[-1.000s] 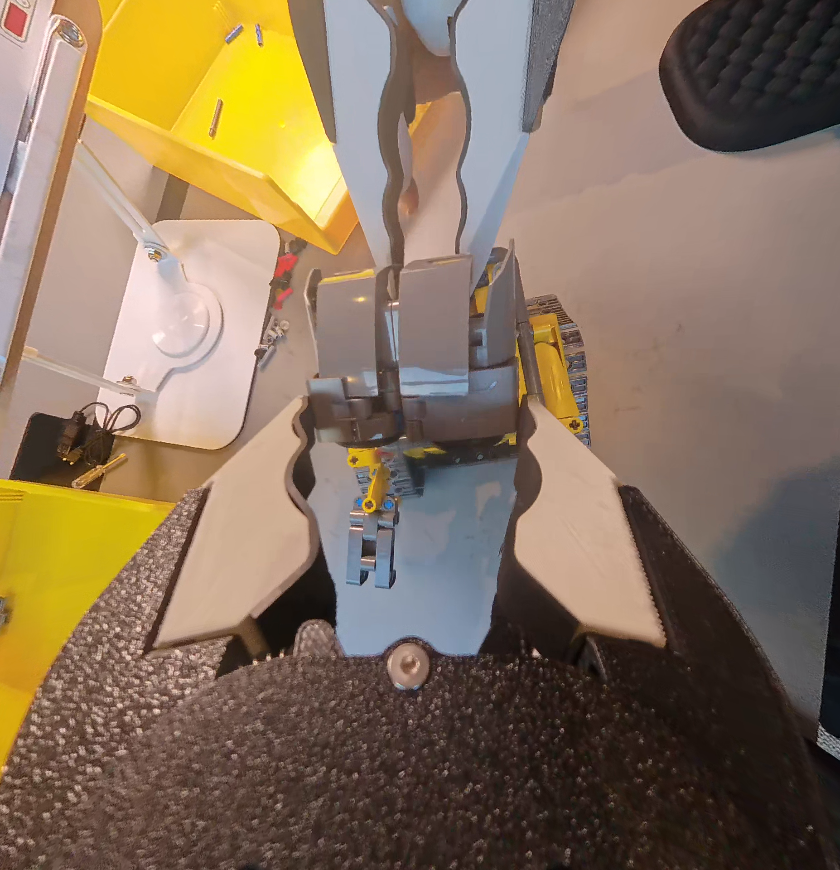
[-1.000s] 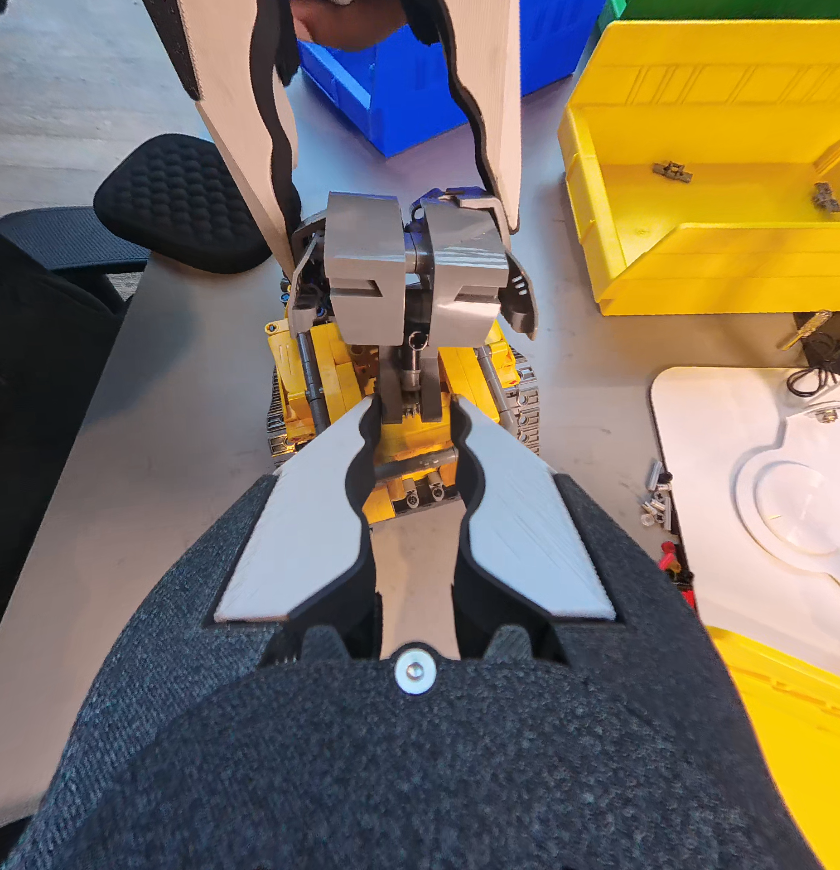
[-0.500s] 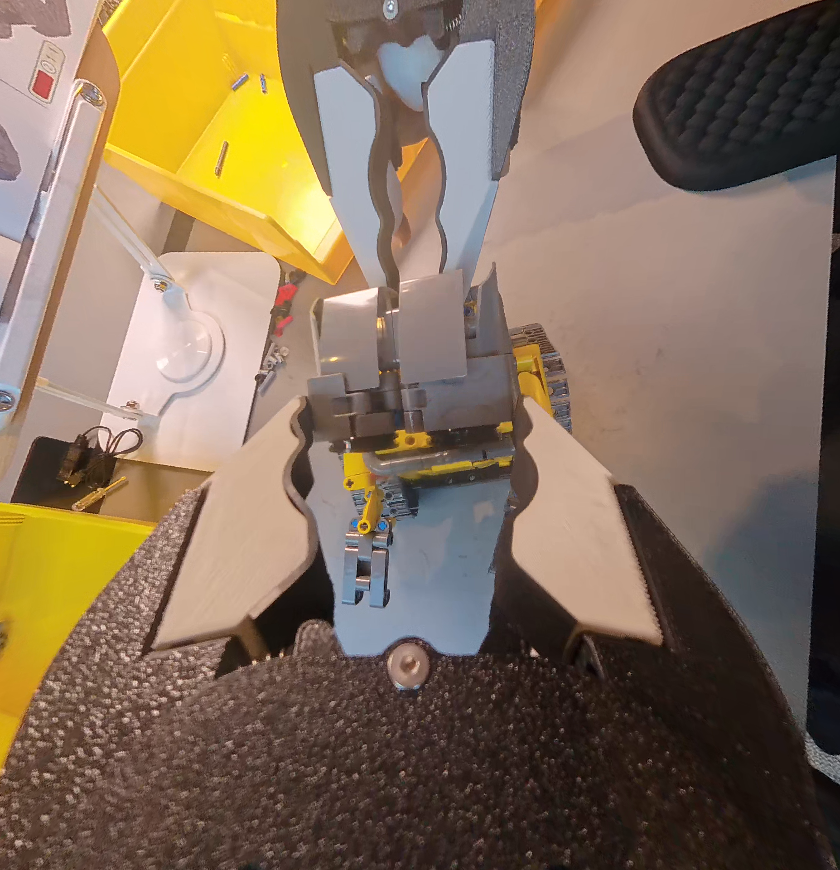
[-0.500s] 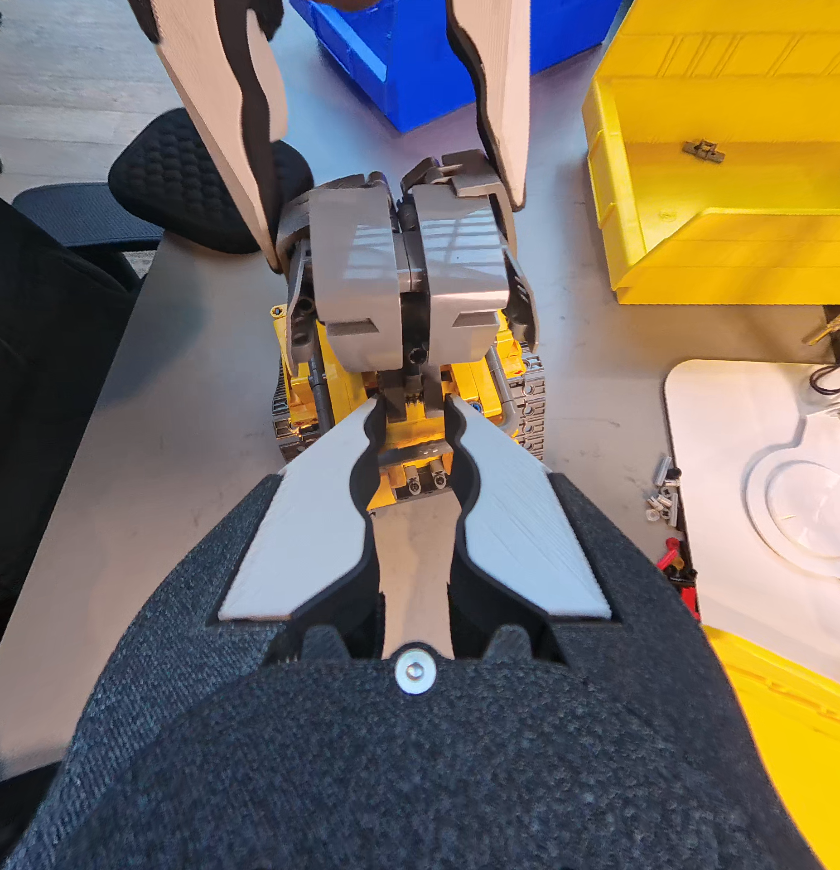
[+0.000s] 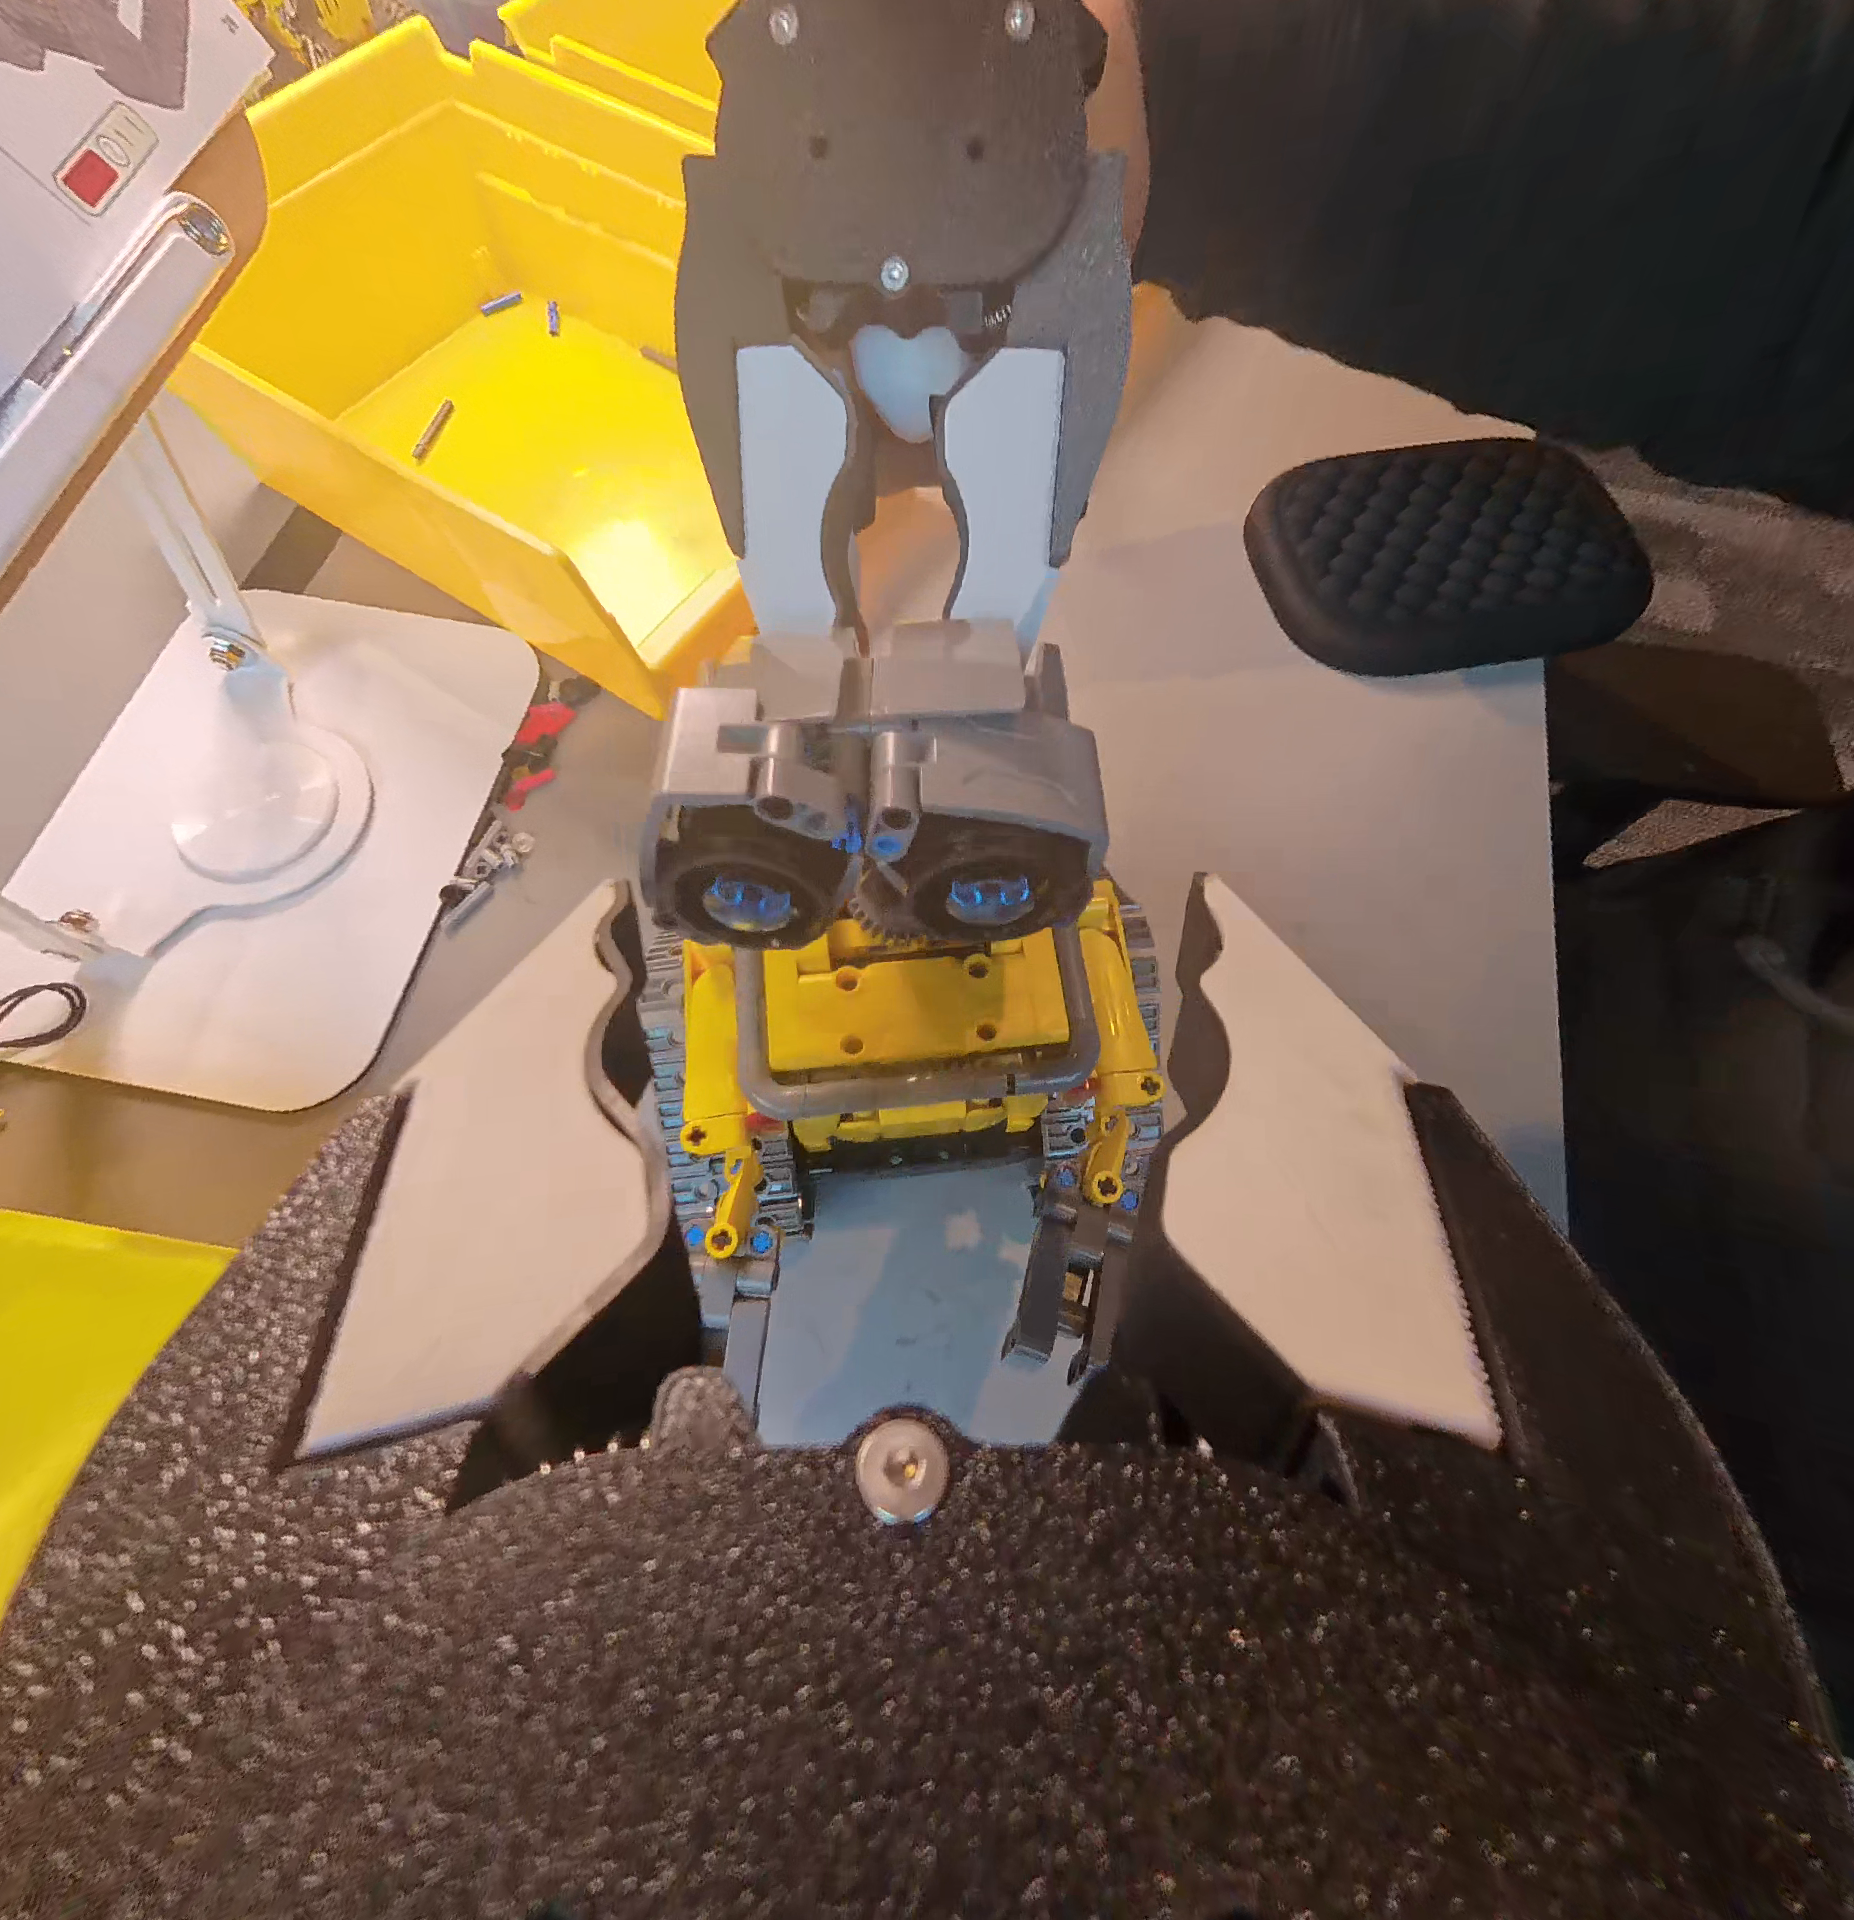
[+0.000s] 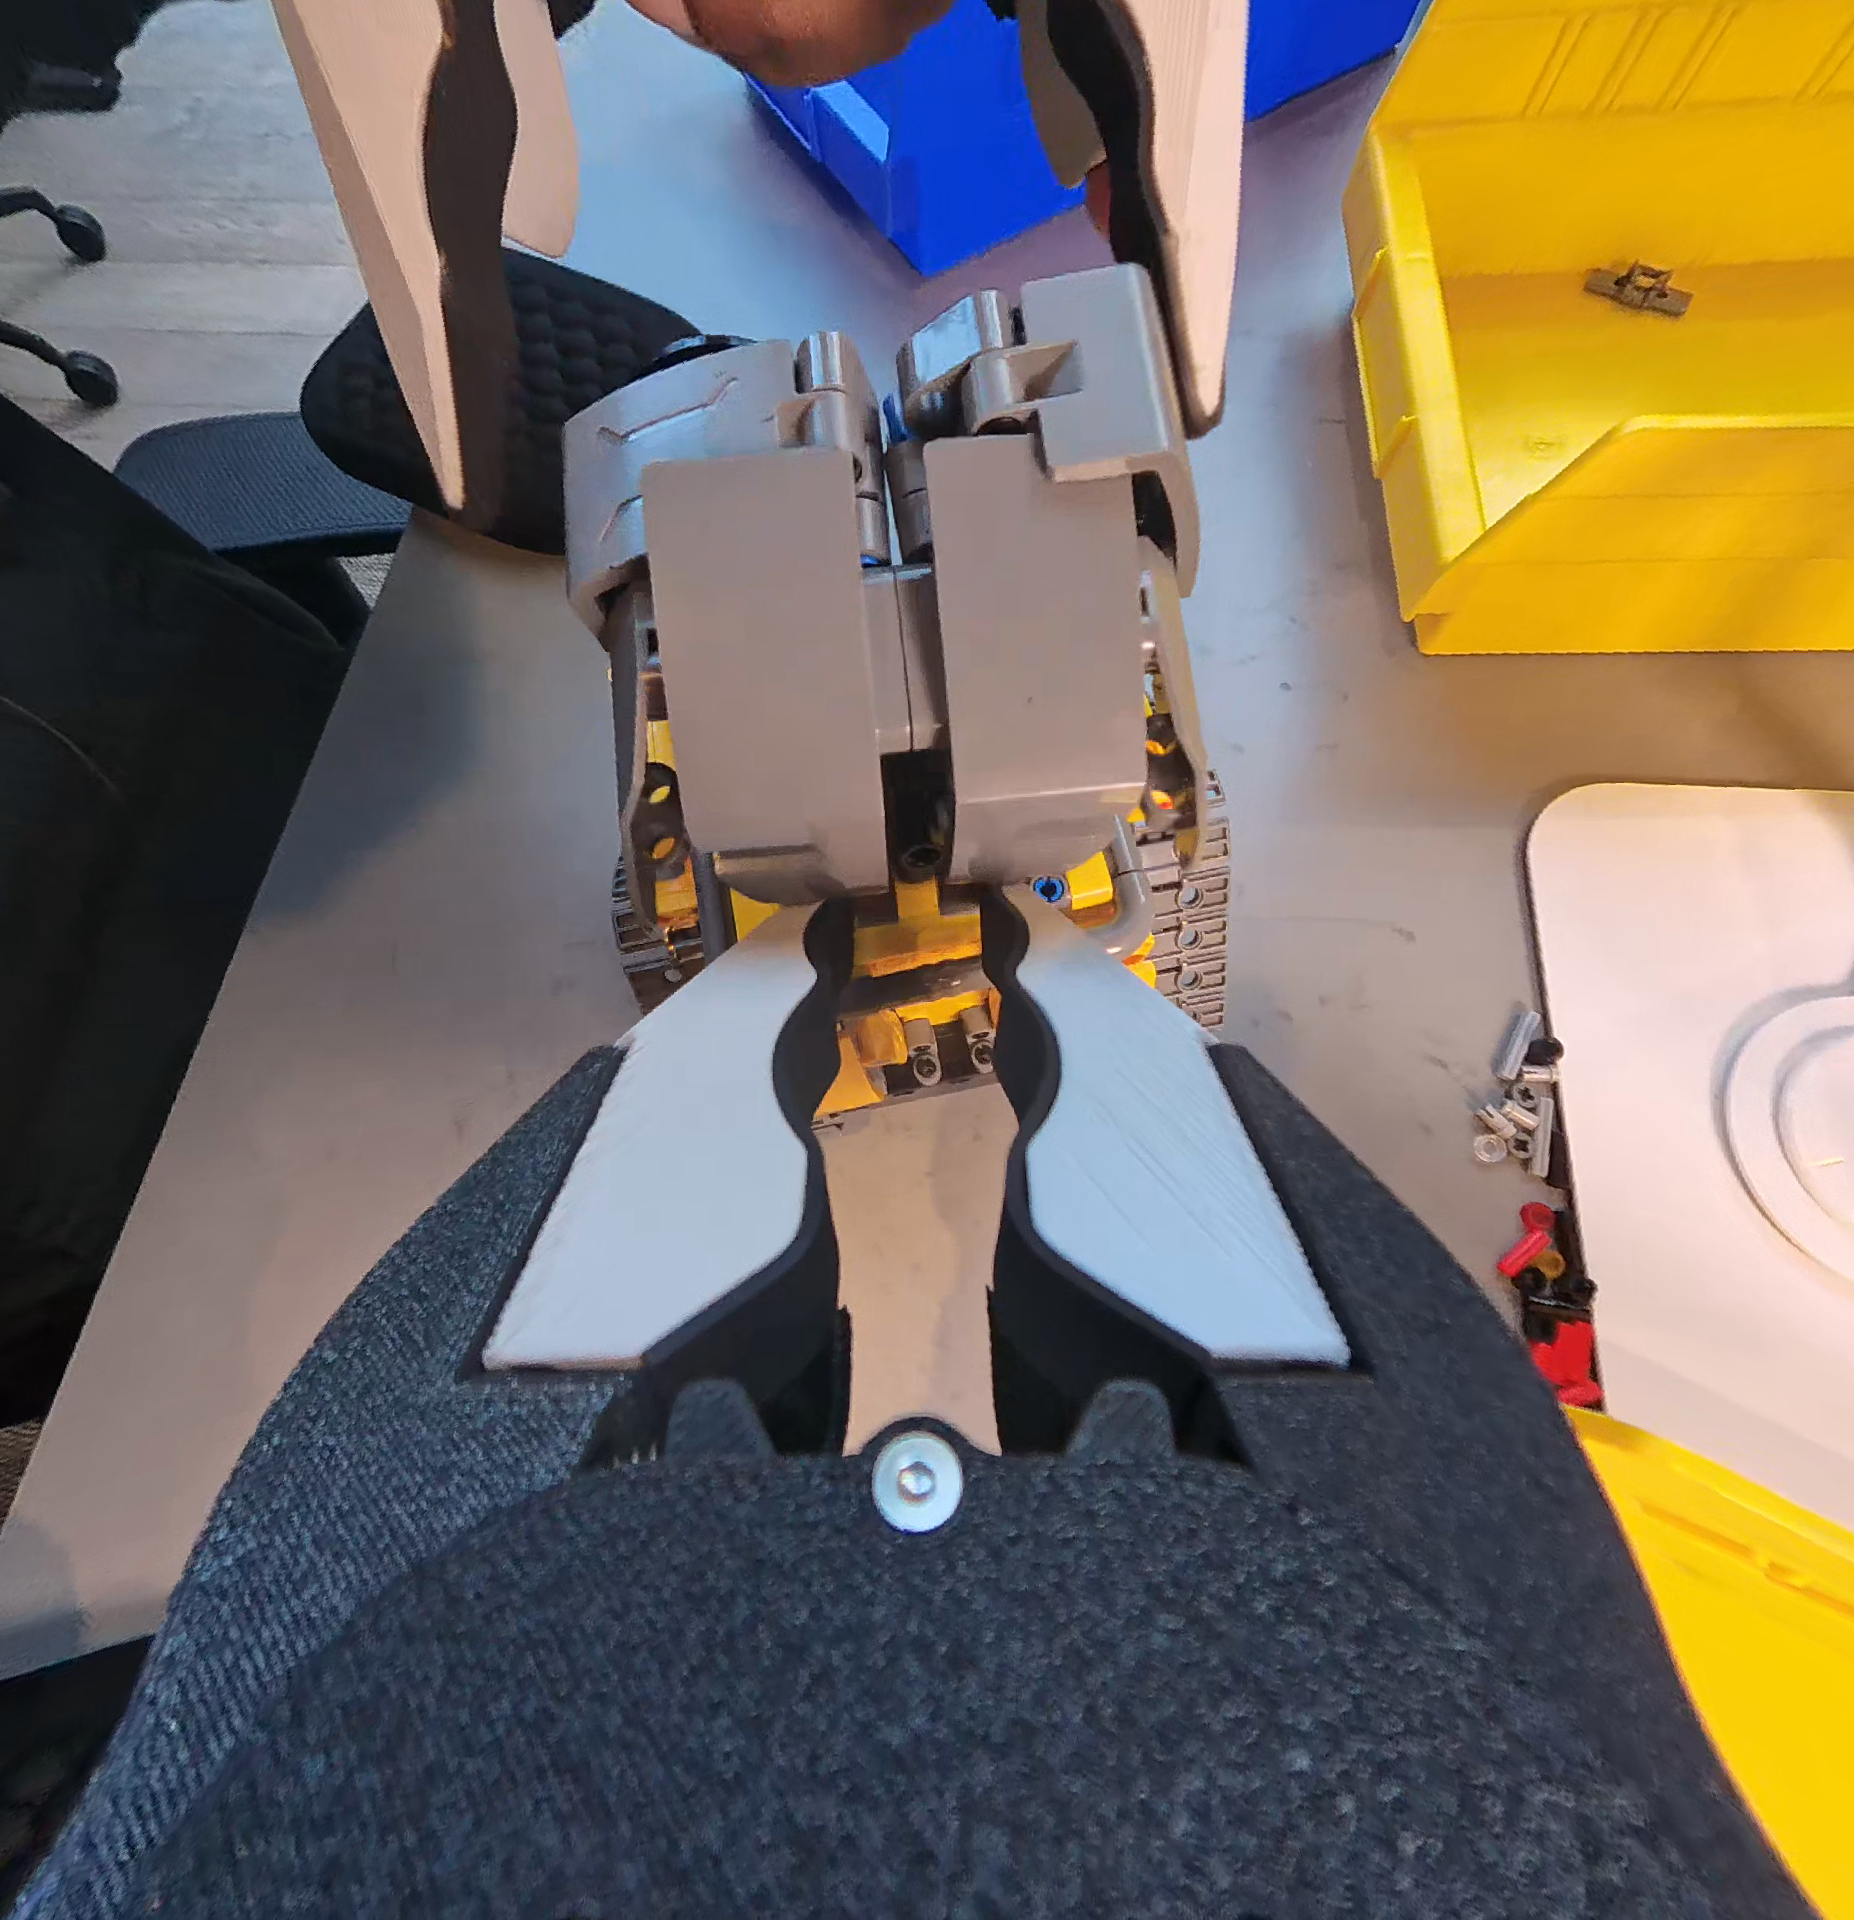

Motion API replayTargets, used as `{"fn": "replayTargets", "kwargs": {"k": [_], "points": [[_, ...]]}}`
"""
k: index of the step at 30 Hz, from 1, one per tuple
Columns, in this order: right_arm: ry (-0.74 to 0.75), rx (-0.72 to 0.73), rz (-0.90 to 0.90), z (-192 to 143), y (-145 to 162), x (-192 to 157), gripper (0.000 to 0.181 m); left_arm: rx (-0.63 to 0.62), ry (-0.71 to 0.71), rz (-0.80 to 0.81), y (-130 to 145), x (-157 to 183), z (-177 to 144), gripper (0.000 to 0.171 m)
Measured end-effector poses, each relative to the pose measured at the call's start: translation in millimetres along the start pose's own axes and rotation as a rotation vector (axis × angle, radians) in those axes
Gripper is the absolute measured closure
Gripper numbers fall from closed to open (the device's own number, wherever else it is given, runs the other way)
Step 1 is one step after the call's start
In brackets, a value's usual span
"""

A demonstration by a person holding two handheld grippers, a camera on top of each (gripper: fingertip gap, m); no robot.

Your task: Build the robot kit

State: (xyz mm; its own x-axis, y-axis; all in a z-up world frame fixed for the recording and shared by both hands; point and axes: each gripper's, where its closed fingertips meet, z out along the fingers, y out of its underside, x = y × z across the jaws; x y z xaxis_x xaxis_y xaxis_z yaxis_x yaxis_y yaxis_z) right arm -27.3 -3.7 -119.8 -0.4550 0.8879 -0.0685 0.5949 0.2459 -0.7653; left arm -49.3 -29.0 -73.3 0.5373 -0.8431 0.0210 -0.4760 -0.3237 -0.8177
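- A brick-built toy robot (image 5: 902, 997) is standing on the smooth grey table (image 5: 1318, 831), between the two tongs. It has a boxy yellow body, grey ribbed tracks down each side and a grey binocular-shaped head (image 6: 881, 644) with two round blue-tinted lenses.
- The left gripper (image 5: 907, 914) is holding its pale, wavy-edged fingers (image 5: 507, 1164) spread wide, flanking the toy's tracks on both sides; whether they are touching it cannot be told.
- The right gripper (image 6: 912, 925) is reaching in from the toy's back, its fingers (image 6: 694, 1122) narrowly parted with a gap between the tips, which are sitting just under the head; it is not clear that they are clamping anything.
- Both tongs are carrying coarse, dark, speckled bodies.
- A glossy yellow plastic bin (image 5: 466, 395) with small pins inside is lying behind the toy.
- A white rounded-corner base plate (image 5: 279, 935) is sitting beside loose small grey and red pieces (image 6: 1525, 1101).
- A black honeycomb-textured chair armrest (image 5: 1442, 551) is showing at the table's edge.
- A blue bin (image 6: 933, 145) is sitting farther off.
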Motion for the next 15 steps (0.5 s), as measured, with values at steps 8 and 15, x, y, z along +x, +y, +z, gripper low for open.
{"fn": "replayTargets", "kwargs": {"k": [8,15], "points": [[-0.034,0.003,0.012,-1.0,-1.1,-1.5,0.157,-0.012,-0.006,-0.003,2.7,-2.1,6.3,0.070],[-0.047,0.011,0.036,-3.7,-4.1,-1.0,0.157,-0.059,-0.016,-0.041,20.7,-7.5,3.8,0.082]]}}
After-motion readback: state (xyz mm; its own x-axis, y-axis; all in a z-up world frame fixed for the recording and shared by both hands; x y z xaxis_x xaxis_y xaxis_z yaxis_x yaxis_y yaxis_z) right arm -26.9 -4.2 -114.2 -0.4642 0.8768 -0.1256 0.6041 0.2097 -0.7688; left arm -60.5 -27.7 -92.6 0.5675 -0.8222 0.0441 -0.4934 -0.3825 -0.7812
